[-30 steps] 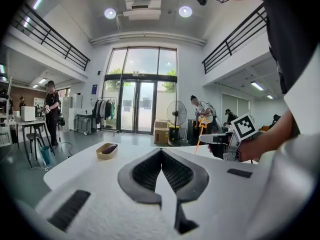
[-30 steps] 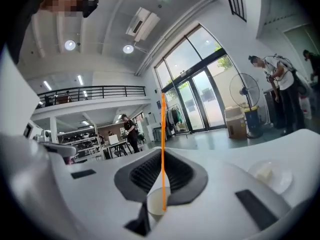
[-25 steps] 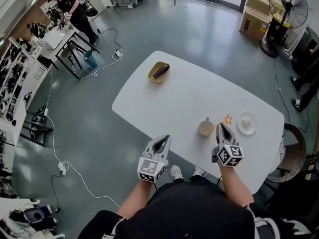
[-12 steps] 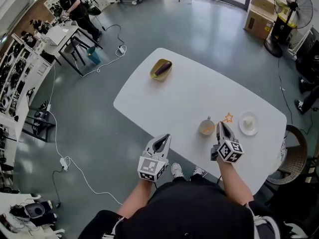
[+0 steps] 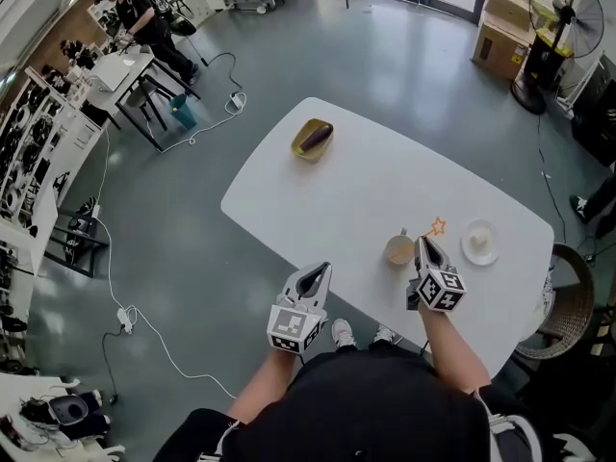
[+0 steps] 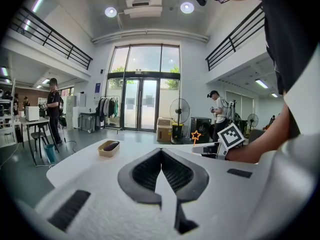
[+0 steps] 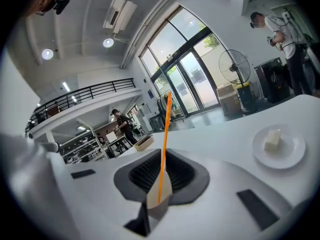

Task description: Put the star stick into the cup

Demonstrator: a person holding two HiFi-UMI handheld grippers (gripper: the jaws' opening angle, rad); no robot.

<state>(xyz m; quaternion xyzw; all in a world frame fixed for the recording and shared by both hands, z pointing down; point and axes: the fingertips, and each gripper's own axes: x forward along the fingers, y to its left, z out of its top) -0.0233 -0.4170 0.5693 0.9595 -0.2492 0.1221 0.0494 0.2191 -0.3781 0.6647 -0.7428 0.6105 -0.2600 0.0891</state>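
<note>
The star stick [image 5: 437, 226] is a thin orange rod with a star outline on top. It stands up from my right gripper [image 5: 424, 246], just right of the tan cup [image 5: 398, 249] on the white table [image 5: 318, 210]. In the right gripper view the rod [image 7: 164, 144] rises from between the pads of the right gripper [image 7: 161, 184]; the jaws are opening slightly but still touch it. My left gripper [image 5: 311, 278] hovers off the table's near edge, shut and empty. The left gripper view shows its closed tips [image 6: 161, 153] and the star [image 6: 195, 135] far right.
A white saucer [image 5: 478, 241] with a small white block sits right of the cup. A yellow dish [image 5: 312, 139] holding a dark aubergine is at the table's far left corner. A wicker chair [image 5: 570, 301] stands at the right; a fan [image 5: 556, 8] and boxes stand far back.
The right gripper and the star stick have barely shifted, staying beside the cup. The left gripper has held its place. A person at the far right edge has moved mostly out of view.
</note>
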